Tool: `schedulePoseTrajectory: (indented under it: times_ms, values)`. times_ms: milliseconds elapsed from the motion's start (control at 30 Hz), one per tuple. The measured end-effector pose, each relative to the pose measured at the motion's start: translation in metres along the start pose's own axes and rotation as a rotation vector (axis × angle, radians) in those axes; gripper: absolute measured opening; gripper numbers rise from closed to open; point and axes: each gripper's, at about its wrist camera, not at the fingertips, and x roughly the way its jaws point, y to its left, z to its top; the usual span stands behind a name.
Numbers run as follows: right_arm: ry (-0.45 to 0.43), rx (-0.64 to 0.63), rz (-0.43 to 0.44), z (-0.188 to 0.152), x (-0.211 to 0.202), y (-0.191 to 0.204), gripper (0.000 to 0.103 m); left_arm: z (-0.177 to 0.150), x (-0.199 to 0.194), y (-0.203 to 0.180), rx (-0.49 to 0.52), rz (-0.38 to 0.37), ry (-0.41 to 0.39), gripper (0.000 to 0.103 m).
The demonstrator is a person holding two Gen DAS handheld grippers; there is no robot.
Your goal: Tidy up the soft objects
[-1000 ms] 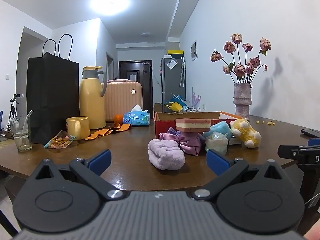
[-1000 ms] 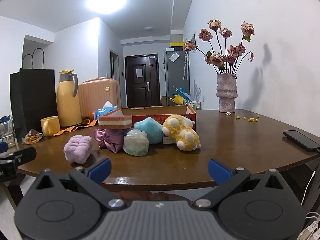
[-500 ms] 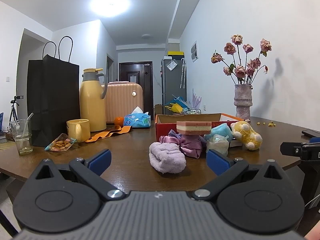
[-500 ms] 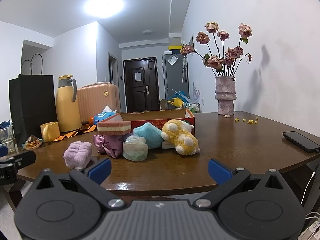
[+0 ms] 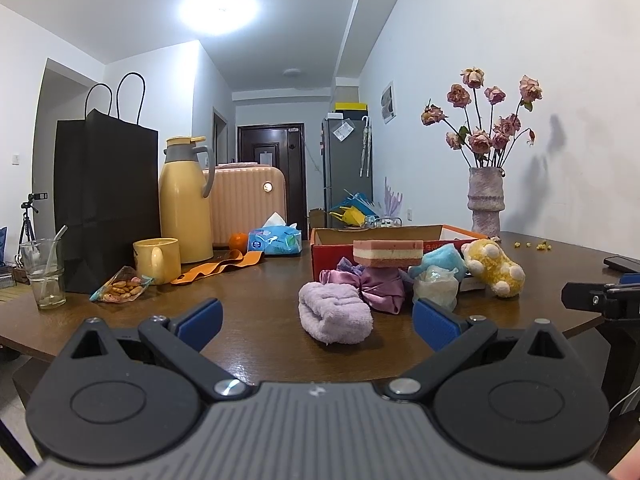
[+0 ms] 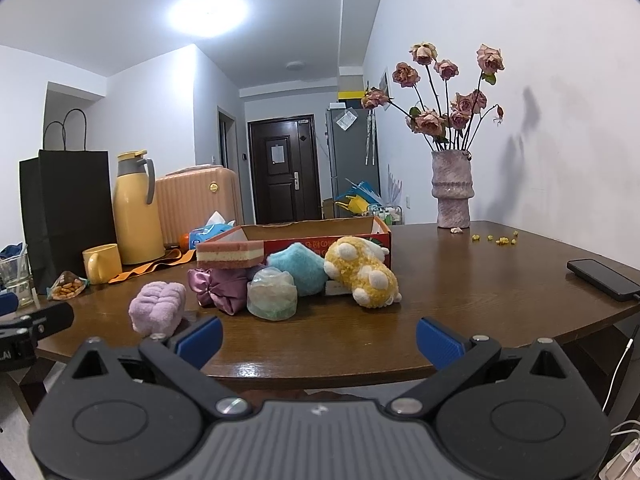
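Left gripper (image 5: 316, 318), right gripper (image 6: 318, 334): jaws apart, empty. Soft pile beside red box (image 6: 316, 236); lilac towel (image 5: 335, 312) nearest. Risk: sponge (image 6: 230, 254) perched atop pile, toppling if neighbours nudged.

Your left gripper (image 5: 316, 318) is held level, jaws spread wide, nothing between the blue pads (image 5: 199, 317). Your right gripper (image 6: 319, 336) is likewise level and fully spread, empty. Each gripper's tip shows at the edge of the other's view.
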Motion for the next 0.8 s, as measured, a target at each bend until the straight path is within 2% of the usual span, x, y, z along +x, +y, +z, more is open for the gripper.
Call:
schedulePoseTrajectory:
  times_ms: [800]
  values:
    - [-0.014, 0.005, 0.003, -0.0035, 0.0016, 0.0009, 0.103, -0.0055, -0.0007, -0.0046, 0.016, -0.009, -0.004, 0.103]
